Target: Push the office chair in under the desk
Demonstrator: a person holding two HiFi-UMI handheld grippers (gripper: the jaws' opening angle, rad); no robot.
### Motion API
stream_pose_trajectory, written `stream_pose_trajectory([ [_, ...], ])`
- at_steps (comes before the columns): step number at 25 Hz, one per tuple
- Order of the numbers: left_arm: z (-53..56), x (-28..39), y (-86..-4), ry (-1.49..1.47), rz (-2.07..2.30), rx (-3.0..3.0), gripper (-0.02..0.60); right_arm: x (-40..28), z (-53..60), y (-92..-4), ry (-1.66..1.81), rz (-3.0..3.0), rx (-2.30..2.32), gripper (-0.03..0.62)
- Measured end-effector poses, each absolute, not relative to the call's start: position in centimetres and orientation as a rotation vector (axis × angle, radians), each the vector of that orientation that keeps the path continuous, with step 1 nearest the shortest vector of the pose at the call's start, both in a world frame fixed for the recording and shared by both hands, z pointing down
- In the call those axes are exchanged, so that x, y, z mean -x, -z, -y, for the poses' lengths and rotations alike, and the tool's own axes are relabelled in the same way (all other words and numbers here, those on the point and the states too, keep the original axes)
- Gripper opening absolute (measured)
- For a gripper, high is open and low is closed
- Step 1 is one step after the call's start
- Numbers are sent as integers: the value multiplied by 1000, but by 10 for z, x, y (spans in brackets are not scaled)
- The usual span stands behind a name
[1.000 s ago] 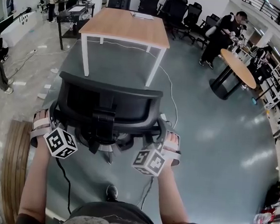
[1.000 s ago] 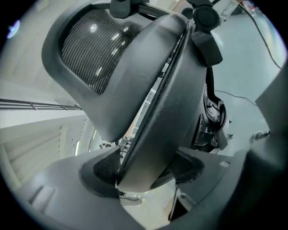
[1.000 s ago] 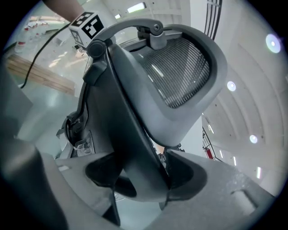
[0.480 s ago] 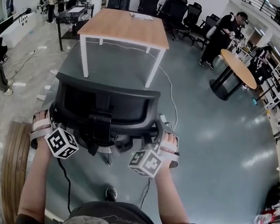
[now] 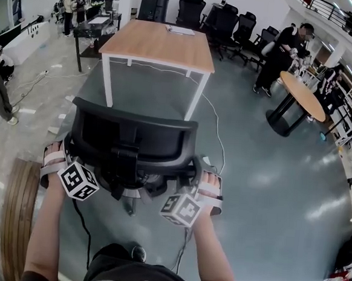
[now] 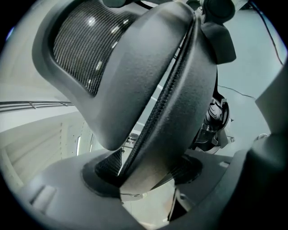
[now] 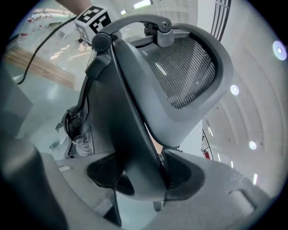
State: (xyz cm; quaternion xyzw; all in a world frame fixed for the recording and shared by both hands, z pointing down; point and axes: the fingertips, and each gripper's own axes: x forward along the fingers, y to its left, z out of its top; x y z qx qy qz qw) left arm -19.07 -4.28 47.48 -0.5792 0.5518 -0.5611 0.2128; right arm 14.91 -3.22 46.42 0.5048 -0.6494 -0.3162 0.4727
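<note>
The black mesh-backed office chair stands on the grey floor with its back to me, facing the wooden desk with white legs a short way ahead. My left gripper is shut on the left edge of the chair's back frame, and its pads press on that edge. My right gripper is shut on the right edge of the frame; its jaws have just been closing on it. The seat and wheels are hidden under the backrest.
A cable runs over the floor from the desk past the chair's right side. A round wooden table with a person beside it stands at right. Black chairs line the back. A curved wooden piece lies at my left.
The chair and both grippers have shifted a little forward toward the desk, and the person has stepped after them. Both grips stay on the back frame.
</note>
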Motion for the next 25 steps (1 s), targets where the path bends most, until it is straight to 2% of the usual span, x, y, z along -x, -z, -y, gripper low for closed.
stream_pose_trajectory([
  [18,141,194,-472,1584,-1532,1628,316,-147,146,-460,771,1592,-1260,256],
  [25,182,194,-470,1467,-1434,1596,316,-144,193,-464,714,1590,-1240,256],
])
